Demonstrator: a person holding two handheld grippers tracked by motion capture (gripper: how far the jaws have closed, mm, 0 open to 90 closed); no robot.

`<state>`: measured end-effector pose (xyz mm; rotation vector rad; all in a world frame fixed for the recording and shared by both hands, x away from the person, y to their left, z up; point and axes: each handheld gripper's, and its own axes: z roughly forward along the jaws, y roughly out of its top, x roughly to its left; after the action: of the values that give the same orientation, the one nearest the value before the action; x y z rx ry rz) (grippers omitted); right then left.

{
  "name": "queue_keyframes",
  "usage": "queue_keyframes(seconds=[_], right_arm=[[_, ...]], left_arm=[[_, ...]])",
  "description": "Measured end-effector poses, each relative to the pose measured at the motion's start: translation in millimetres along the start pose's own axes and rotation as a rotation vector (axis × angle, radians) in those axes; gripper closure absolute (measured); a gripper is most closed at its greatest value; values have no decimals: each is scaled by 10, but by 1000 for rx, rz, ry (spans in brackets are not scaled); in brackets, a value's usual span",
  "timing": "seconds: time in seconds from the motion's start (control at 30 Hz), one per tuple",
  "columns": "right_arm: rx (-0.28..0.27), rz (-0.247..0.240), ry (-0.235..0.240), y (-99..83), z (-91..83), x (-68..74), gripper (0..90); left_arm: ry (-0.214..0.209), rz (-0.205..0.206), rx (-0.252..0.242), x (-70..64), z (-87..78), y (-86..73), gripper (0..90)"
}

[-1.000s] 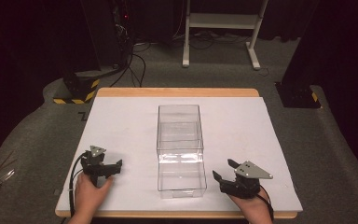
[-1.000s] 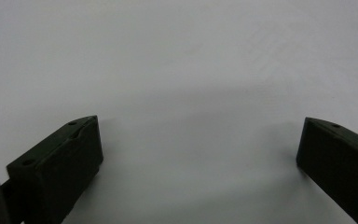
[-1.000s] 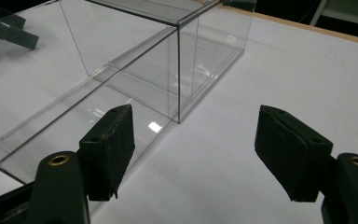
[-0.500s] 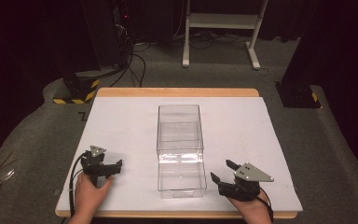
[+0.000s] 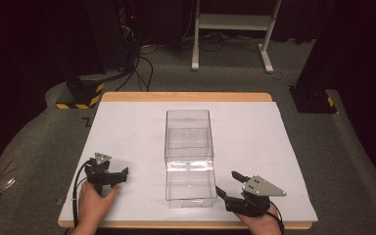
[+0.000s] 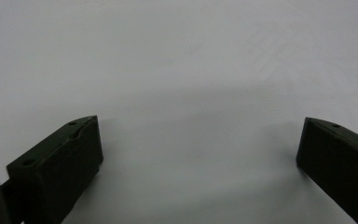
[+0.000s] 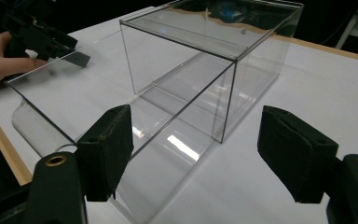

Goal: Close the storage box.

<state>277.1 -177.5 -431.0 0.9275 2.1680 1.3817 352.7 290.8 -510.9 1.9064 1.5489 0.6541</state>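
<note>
**Both grippers spread beside the clear box, approach not yet begun**

Left side first. We see the left gripper (image 5: 119, 176) resting low on the white table (image 5: 127, 127) near its front edge, well apart from the box. In the left gripper view its jaws stand wide, with bare table surface between them and nothing held.

Centre. The clear box (image 5: 188, 147) sits on the table between the two hands, long axis running away from us. Its near end appears to have a lower, open or drawer-like section (image 7: 74, 102) jutting toward the front edge; we cannot tell for certain whether this is a pulled-out drawer or a lid.

Right side. The right gripper (image 5: 226, 188) lies just beside the box's near right corner, jaws wide and holding nothing. In the right gripper view the box fills the space ahead, with its near corner edge standing between the two jaws.

Judgement: we take this as the start position, before any contact. The next move likely calls for the right gripper to advance and close on a thin clear wall, so the jaws must straddle that wall squarely; the left gripper may need to steady the box against sliding.
</note>
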Motion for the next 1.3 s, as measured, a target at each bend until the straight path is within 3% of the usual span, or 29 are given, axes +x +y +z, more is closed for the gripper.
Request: queue_keyframes(seconds=[0.6, 0.77, 1.3], right_arm=[[24, -4, 81, -52, 68, 158, 260], [44, -18, 83, -78, 119, 191, 254], [31, -23, 80, -71, 198, 194, 250]], left_arm=[[0, 0, 0, 1, 0, 0, 6], [0, -1, 1, 0, 0, 1, 6], [0, 0, 1, 1, 0, 1, 6]])
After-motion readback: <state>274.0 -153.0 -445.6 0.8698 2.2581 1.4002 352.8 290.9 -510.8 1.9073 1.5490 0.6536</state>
